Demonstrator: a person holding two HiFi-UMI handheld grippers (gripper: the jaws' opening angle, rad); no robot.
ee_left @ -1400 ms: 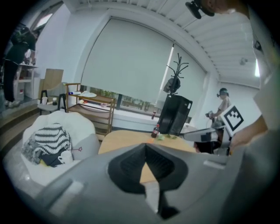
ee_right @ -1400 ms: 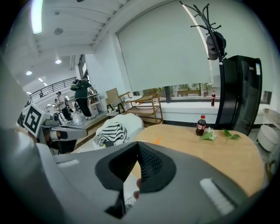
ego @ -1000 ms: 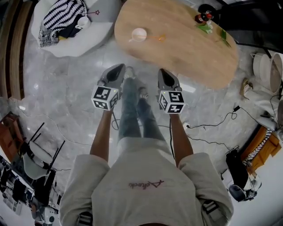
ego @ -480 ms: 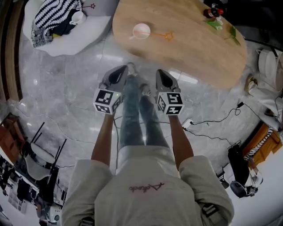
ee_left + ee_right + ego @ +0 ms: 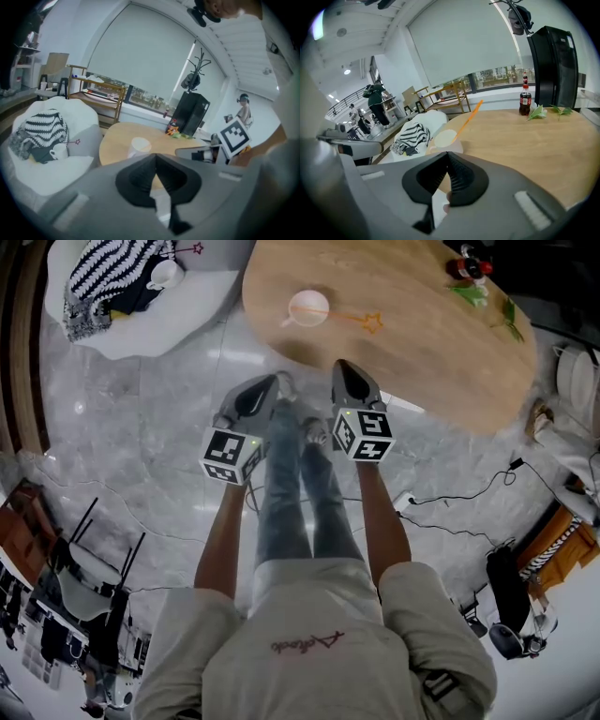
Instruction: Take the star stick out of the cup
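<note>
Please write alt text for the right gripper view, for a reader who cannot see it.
The right gripper, jaws together and empty, points at a white cup on a wooden table; an orange stick leans out of the cup. A dark bottle and green leaves are at the table's far end.

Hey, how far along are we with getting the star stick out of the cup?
Done: nothing yet. The star stick sits in the cup on the wooden table, leaning out over the rim.
In hand: nothing. The left claw and right claw are both shut, empty and apart from the cup.
Left: reach the cup, open a claw, grip the stick and lift it out.
</note>
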